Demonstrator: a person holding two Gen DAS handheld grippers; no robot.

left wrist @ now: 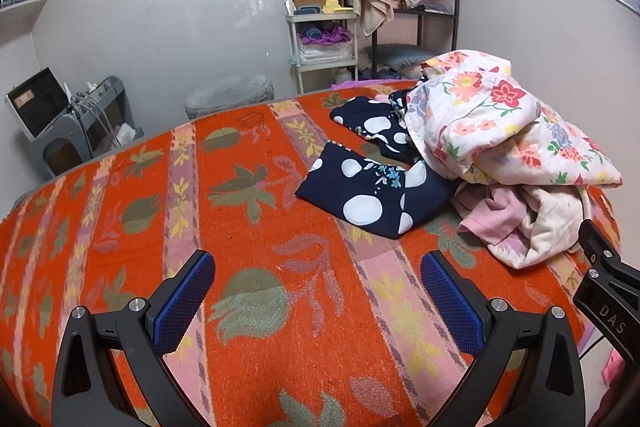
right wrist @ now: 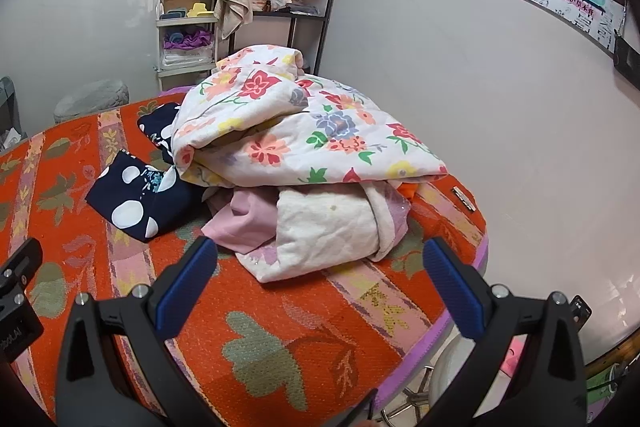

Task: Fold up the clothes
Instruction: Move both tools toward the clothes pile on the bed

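Both hand-held grippers, left [left wrist: 318, 295] and right [right wrist: 320, 291], hang released over my bed [left wrist: 280, 307]; the heap [right wrist: 304, 163] near its far-right edge looks soft and floppy, so I'd pinch the floral sheet [right wrist: 320, 131] at a hem.

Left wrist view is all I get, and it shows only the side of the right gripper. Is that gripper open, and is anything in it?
Observer: The right gripper is open with nothing between its pads, pointed at the cream garment.
Operator: Anything hidden on the pile's far right?
Observer: Yes, something bright orange peeks out under the floral quilt, on the wall side.
Operator: What's past the bed's corner there?
Observer: A chrome stool base stands below the bed's purple edge.
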